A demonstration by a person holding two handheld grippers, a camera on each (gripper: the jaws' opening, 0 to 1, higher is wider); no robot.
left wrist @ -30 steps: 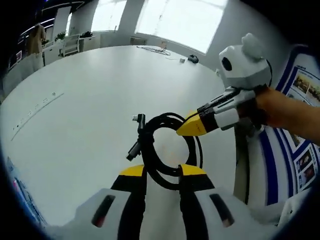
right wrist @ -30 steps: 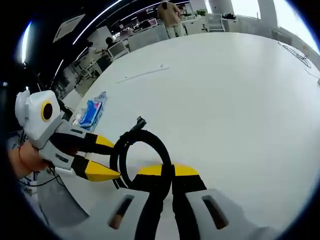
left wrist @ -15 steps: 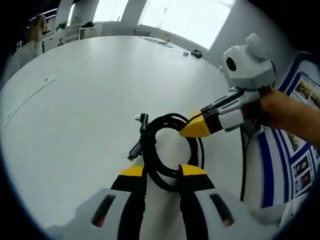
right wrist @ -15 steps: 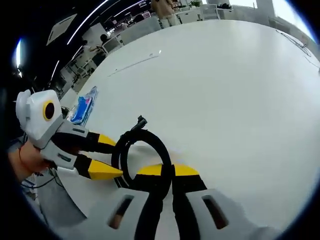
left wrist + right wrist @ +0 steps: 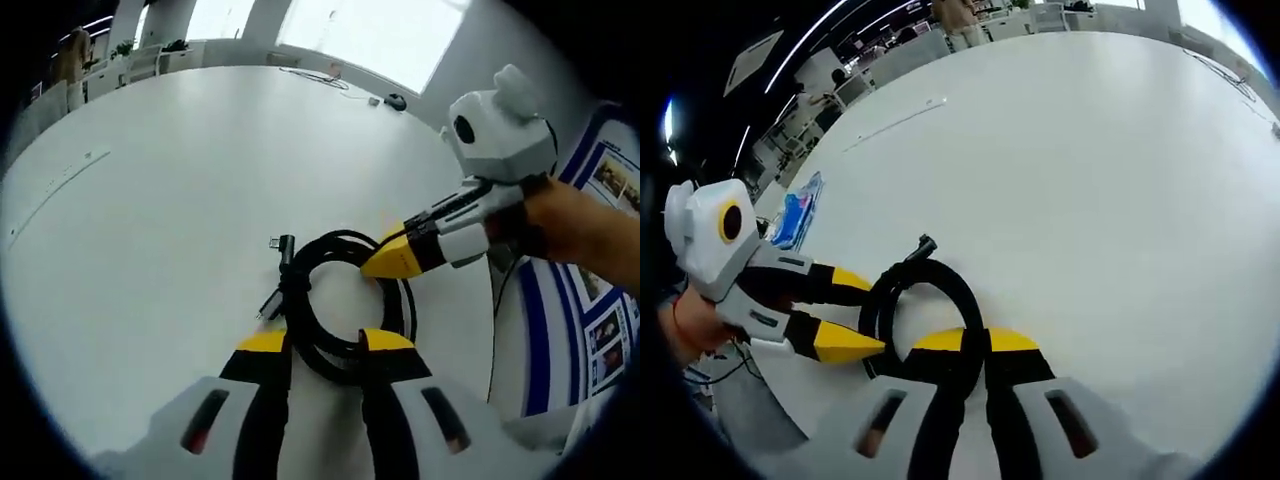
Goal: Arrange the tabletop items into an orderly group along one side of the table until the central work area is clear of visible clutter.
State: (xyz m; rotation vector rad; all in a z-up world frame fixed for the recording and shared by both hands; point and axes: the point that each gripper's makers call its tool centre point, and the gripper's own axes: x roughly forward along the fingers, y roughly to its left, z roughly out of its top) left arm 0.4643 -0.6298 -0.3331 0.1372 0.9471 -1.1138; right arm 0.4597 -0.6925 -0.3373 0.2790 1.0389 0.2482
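My right gripper (image 5: 975,345) is clamped narrow on the black cable coil (image 5: 925,305); my left gripper (image 5: 325,345) also pinches the coil's near loop (image 5: 345,310). The coil hangs low over the white table (image 5: 150,220), near its edge. Risk, as I judge it: two grips pulling apart could unwind the loops, or the loose plug end (image 5: 283,243) could snag. A blue packet (image 5: 798,200) lies well apart, with small clutter (image 5: 395,100) at the far edge; nothing blocks us.
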